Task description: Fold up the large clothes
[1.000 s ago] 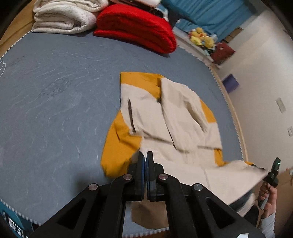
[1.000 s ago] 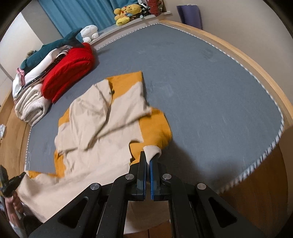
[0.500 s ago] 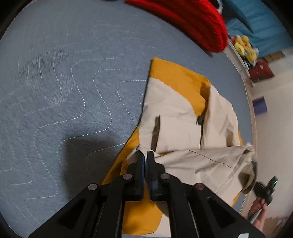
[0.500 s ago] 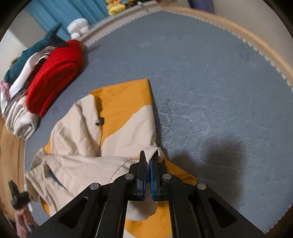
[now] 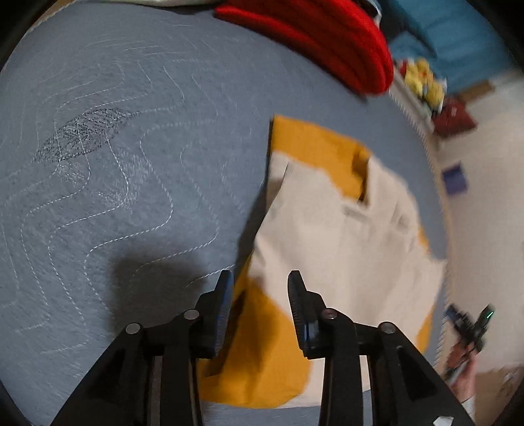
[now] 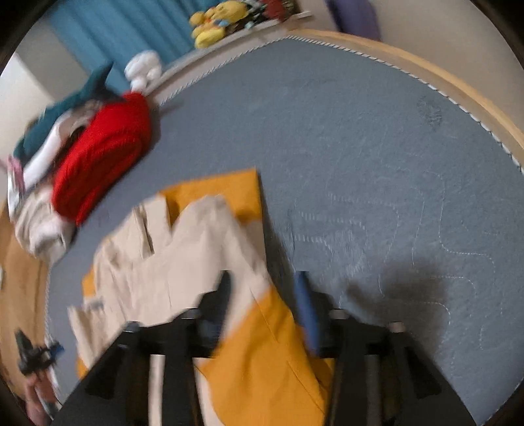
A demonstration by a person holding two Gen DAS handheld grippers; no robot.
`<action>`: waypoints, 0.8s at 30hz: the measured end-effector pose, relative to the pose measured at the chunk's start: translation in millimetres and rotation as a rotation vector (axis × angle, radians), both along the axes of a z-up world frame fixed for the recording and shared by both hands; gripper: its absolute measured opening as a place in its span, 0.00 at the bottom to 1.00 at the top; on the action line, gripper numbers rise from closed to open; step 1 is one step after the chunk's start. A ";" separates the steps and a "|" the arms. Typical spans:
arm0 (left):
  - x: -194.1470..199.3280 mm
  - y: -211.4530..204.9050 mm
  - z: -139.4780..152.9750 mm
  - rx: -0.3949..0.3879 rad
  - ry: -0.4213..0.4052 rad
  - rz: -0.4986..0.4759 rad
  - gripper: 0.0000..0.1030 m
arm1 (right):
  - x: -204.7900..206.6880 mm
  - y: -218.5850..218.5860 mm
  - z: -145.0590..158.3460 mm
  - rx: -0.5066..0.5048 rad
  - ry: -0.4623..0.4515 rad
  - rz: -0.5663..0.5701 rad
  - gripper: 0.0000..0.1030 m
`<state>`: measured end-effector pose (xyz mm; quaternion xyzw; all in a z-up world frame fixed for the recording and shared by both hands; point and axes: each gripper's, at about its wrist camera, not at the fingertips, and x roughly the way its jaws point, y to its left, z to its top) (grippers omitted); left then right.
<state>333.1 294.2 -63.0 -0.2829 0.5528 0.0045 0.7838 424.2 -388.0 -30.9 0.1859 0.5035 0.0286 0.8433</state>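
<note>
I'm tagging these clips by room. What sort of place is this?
Most likely a bedroom: a quilted grey mattress in a wooden frame, plush toys on a ledge by blue curtains, and folded bedding stacked at one end.

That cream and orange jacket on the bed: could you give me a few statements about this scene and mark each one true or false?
1. The cream and orange jacket lies on a grey-blue quilted mattress. True.
2. The left gripper is clamped shut on the jacket. False: its jaws are opening, nothing pinched.
3. A red folded blanket sits beyond the jacket. True.
4. The right gripper is shut. False: its jaws are opening above the jacket.
5. The jacket hangs off the bed. False: it rests on the mattress.
</note>
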 end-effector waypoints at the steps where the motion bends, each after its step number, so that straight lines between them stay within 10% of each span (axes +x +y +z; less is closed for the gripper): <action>1: 0.5 -3.1 -3.6 0.034 0.000 -0.013 0.30 | -1.5 4.5 -6.5 -0.019 0.023 0.023 0.51; 24: 24.2 -17.5 -32.6 0.066 0.021 -0.055 0.35 | 6.4 23.9 -59.5 -0.087 0.116 0.186 0.50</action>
